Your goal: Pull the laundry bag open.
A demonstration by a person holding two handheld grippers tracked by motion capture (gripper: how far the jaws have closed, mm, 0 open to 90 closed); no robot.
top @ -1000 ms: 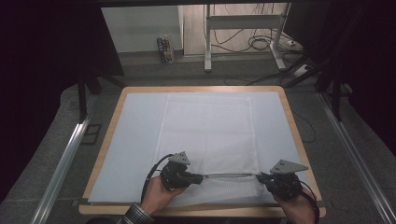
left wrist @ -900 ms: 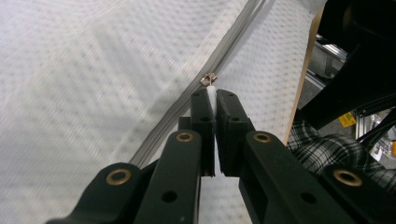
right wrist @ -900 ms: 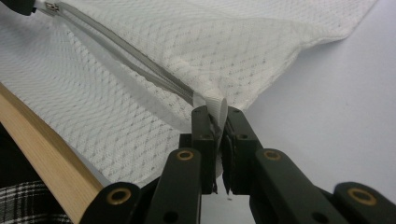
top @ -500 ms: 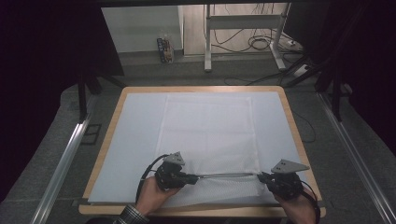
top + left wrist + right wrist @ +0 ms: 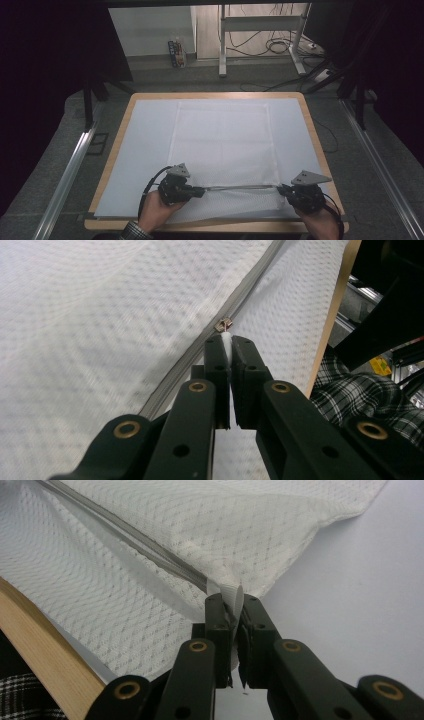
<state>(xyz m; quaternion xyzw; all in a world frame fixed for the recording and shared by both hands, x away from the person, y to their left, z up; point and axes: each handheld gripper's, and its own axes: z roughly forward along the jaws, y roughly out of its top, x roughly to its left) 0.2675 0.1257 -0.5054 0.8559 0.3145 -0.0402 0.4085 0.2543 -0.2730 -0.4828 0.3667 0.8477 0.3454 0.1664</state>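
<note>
The wooden-rimmed tabletop (image 5: 114, 150) with its pale blue cover carries a white mesh fabric bag (image 5: 222, 145), spread flat beyond both claws, its grey zipper (image 5: 240, 187) stretched taut between them. The left claw (image 5: 200, 191) is clamped on the white pull tab, with the small metal slider (image 5: 223, 324) just past its tips; the right claw (image 5: 282, 189) is clamped on the zipper's end tab at the bag's corner. Judging by the slider sitting at the left end, the zipper's run looks nearly done; releasing remains. The left claw view reveals the slider and pinched tab (image 5: 227, 342); the right claw view shows the gripped corner tab (image 5: 234, 597). The high view gives the whole layout.
</note>
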